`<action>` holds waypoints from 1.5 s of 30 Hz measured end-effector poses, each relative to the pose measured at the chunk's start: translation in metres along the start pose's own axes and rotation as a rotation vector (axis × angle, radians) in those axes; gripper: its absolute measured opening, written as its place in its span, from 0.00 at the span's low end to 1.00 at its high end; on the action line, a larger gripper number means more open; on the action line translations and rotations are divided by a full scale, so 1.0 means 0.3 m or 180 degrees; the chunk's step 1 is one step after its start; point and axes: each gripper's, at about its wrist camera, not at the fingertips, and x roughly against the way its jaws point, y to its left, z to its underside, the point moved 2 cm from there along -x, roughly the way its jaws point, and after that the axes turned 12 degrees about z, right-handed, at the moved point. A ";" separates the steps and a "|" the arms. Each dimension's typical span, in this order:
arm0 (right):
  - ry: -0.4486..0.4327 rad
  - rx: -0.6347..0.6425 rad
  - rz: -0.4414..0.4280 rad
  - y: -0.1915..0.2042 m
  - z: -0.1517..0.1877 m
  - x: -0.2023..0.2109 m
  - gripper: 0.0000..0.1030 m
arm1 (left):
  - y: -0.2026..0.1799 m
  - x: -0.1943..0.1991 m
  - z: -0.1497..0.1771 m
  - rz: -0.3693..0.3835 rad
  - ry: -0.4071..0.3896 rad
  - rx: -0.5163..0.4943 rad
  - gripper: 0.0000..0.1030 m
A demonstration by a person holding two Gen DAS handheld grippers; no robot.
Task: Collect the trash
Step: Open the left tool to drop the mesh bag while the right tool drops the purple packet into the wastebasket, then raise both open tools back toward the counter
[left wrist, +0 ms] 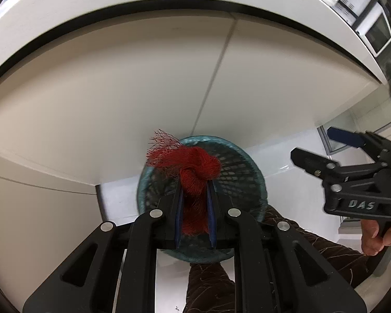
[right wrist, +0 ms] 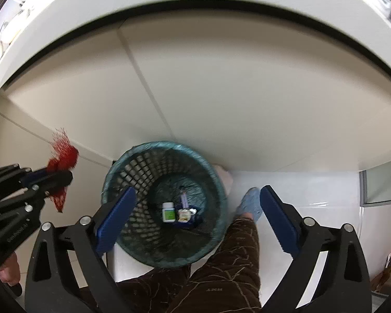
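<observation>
Fingers of the left gripper (left wrist: 195,208) pinch a red mesh net bag (left wrist: 193,172) above the teal wastebasket (right wrist: 133,156), right gripper (right wrist: 195,216) spread wide & empty nearby; next, prob. release over the rim.

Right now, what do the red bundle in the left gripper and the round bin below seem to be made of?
Red bundle: looks like plastic mesh netting, matte; open diamond threads fray at its loose end, and it is knotted into a lump. The left gripper is shut on it.
Bin: probably rigid plastic, a dark lattice wall with square holes, lined with a thin, slightly glossy teal bag, wrinkled over the rim.
</observation>
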 end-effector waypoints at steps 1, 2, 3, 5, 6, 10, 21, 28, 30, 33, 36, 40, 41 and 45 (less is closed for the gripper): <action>-0.0024 -0.0002 0.0054 -0.011 -0.001 0.001 0.91 | -0.011 -0.009 -0.004 0.0019 0.0009 -0.0021 0.14; -0.0049 -0.0005 0.0094 -0.025 0.000 0.006 0.92 | -0.019 -0.014 -0.007 0.0033 0.0016 -0.0042 0.14; -0.0056 -0.0020 0.0113 -0.039 0.002 0.010 0.92 | -0.033 -0.020 -0.009 0.0046 0.0025 -0.0074 0.14; -0.0055 -0.0057 0.0140 -0.061 0.006 0.012 0.92 | -0.053 -0.032 -0.013 0.0068 0.0044 -0.0119 0.14; -0.0059 -0.0078 0.0158 -0.074 0.009 0.015 0.92 | -0.060 -0.038 -0.016 0.0077 0.0057 -0.0138 0.14; -0.0059 -0.0171 0.0203 -0.129 0.018 0.028 0.92 | -0.083 -0.063 -0.021 0.0088 0.0120 -0.0214 0.15; -0.0091 -0.0289 0.0244 -0.205 0.010 0.060 0.92 | -0.124 -0.140 -0.031 0.0119 0.0272 -0.0268 0.24; -0.0084 -0.0264 0.0219 -0.194 0.006 0.060 0.92 | -0.120 -0.137 -0.041 0.0081 0.0143 -0.0167 0.50; -0.0087 -0.0249 0.0213 -0.186 0.001 0.057 0.92 | -0.121 -0.126 -0.046 0.0066 0.0109 -0.0143 0.57; -0.0085 -0.0245 0.0196 -0.178 -0.006 0.060 0.92 | -0.117 -0.106 -0.055 0.0029 0.0038 -0.0100 0.68; -0.0137 -0.0256 0.0178 -0.169 -0.016 0.081 0.93 | -0.118 -0.058 -0.069 0.0027 -0.0090 -0.0025 0.76; -0.0256 -0.0304 0.0142 -0.173 -0.044 0.136 0.93 | -0.120 0.041 -0.107 -0.0029 -0.0320 0.0070 0.89; -0.0289 -0.0312 0.0136 -0.174 -0.052 0.153 0.93 | -0.120 0.061 -0.117 -0.0026 -0.0342 0.0098 0.90; -0.0429 -0.0330 0.0106 -0.182 -0.094 0.228 0.93 | -0.130 0.152 -0.151 -0.0045 -0.0483 0.0173 0.94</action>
